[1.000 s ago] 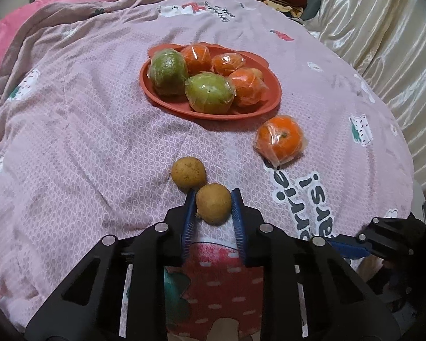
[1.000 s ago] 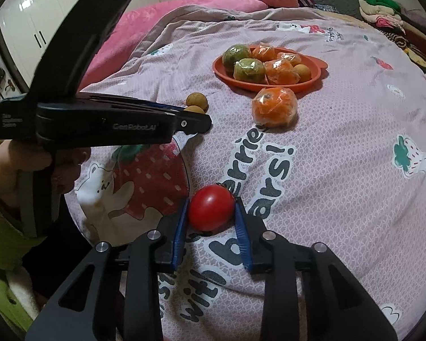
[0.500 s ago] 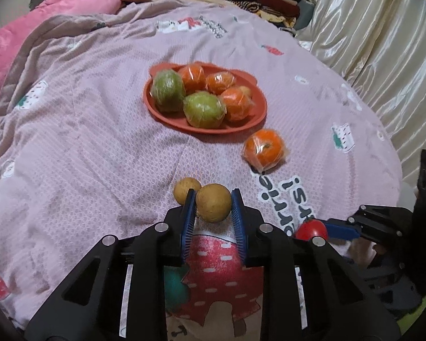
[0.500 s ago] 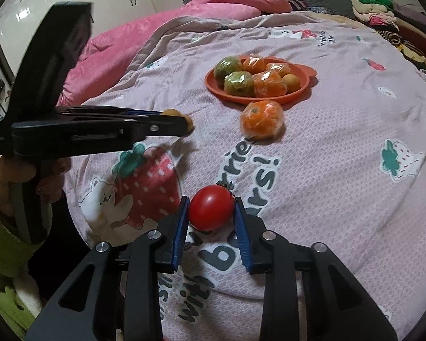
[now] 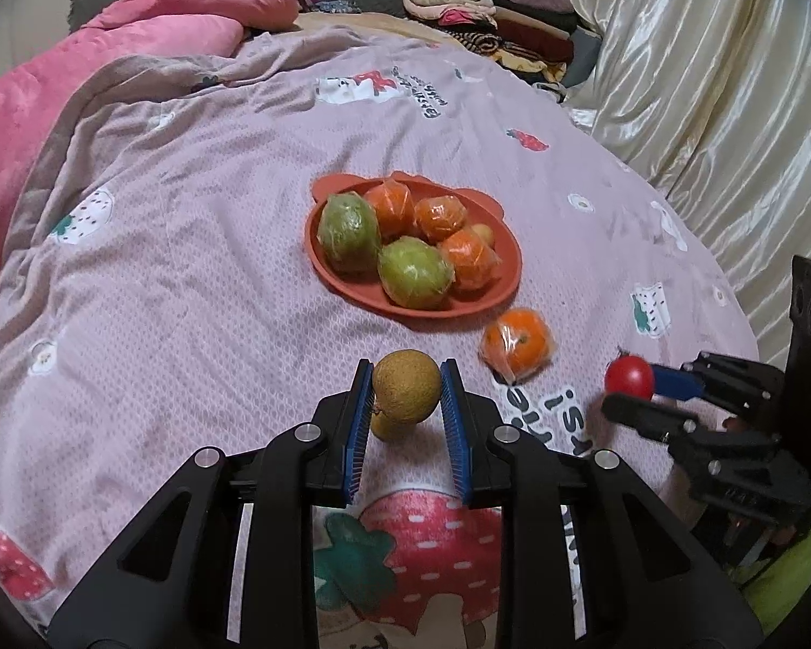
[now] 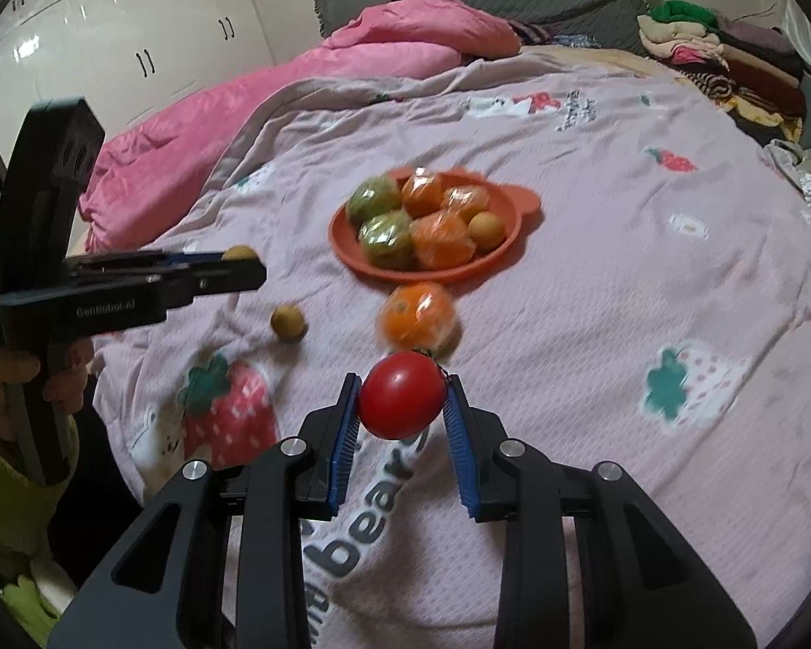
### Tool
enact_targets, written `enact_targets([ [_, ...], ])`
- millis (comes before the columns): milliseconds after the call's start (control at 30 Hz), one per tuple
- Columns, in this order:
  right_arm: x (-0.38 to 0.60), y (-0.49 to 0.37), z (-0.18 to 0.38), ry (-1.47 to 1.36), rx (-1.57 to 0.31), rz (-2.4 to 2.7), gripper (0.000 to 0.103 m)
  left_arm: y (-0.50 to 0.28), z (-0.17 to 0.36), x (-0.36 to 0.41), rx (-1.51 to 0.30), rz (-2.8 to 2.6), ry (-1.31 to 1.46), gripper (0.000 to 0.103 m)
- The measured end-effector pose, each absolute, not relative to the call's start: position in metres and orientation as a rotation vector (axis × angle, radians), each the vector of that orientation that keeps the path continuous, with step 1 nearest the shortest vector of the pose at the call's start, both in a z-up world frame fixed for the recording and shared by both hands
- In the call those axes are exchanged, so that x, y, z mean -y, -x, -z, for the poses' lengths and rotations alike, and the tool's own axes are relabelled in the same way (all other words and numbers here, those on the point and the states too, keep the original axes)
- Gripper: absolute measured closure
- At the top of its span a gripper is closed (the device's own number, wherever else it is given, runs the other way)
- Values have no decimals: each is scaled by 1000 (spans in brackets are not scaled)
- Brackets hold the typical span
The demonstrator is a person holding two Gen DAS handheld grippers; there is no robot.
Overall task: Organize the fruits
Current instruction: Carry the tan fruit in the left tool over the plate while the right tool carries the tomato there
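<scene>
Since 1 second ago both grippers are rising off the bedspread [image 5: 178, 292] and advancing; the plate [image 5: 505, 281] is sitting further ahead of the fingers and lower in both views, and the bedspread is dropping away beneath them.

Left gripper [image 5: 406, 386]: fingers narrow, pinching 1 small brown fruit [image 5: 407, 385] between the blue pads. A second brown fruit [image 6: 287, 322] is lying on the bedspread just below and behind the held one.

Right gripper [image 6: 403, 395]: fingers narrow, clamping 1 tomato [image 6: 401, 395] at the pad tips. A wrapped orange [image 6: 419, 316] is lying just ahead of these fingers, between them and the plate.

Plate contents: 2 wrapped green fruits, 3 wrapped oranges, 1 small brown fruit; little bare floor remaining.

Step, as judged: carrying both fruits toward the plate.

Risks:
- Both fruits are round and gripped near the fingertips; a tilt or jolt could be rolling either one out.
- The plate is crowded, so a released fruit may be rolling over the low rim onto the soft bedspread.
- Both grippers are converging on 1 target and could be colliding.
- The tomato is soft; harder squeezing may be bruising it.
</scene>
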State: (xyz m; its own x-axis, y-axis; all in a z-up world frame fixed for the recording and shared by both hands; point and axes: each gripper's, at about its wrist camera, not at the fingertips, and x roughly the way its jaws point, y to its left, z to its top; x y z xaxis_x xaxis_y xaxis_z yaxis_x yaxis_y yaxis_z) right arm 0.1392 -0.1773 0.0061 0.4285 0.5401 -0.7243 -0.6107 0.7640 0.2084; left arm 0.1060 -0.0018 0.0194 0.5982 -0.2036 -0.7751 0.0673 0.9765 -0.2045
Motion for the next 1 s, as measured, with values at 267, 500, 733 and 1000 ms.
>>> enact_targets([
  [267, 183, -159, -18, 77, -842, -691, 73, -119, -20, -5, -910, 157, 166, 86],
  [500, 185, -175, -24, 65, -827, -669, 73, -133, -19, -7, -908, 156, 151, 85],
  [733, 180, -199, -21, 76, -833, -648, 73, -152, -14, -8, -919, 158, 137, 86],
  [1000, 164, -224, -15, 107, -847, -648, 73, -177, -3, -4, -941, 163, 119, 86],
])
